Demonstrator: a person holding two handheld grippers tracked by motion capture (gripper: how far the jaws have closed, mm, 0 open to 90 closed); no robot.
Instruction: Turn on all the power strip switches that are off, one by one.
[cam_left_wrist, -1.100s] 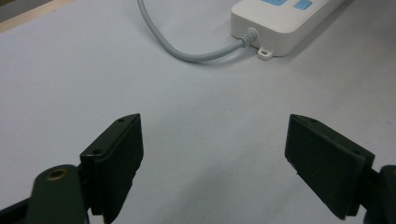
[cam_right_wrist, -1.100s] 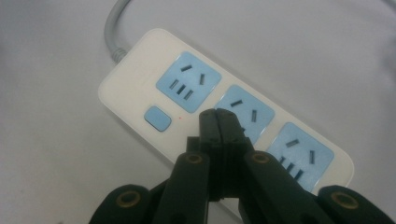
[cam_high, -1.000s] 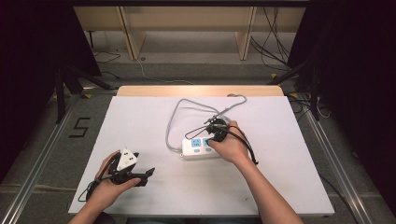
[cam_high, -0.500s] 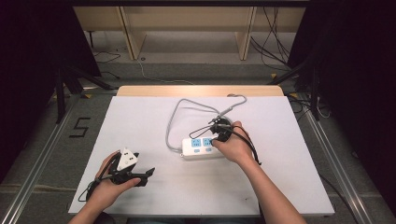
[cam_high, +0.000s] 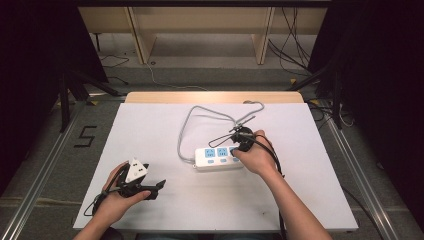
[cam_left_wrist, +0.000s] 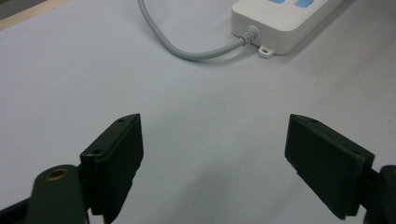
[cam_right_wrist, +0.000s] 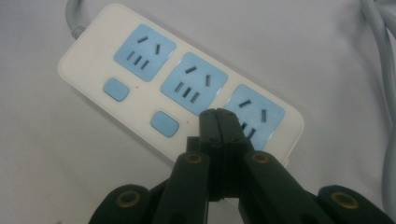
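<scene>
A white power strip with three blue sockets lies in the middle of the table, its grey cable looping away behind it. My right gripper points down at the strip's right end. In the right gripper view its jaws are pressed together with nothing between them, and the right gripper has its tips over the near edge of the third socket on the power strip. I cannot tell whether they touch it. My left gripper lies open at the front left. In its own view the left gripper is empty, with the power strip farther off.
Two small blue buttons sit beside the first two sockets. A black cable trails from the right gripper across the table's right side. The white table ends in a wooden strip at the back, with shelving legs and floor cables beyond.
My right hand has edged slightly to the right over the strip. The left hand and the strip have stayed put.
</scene>
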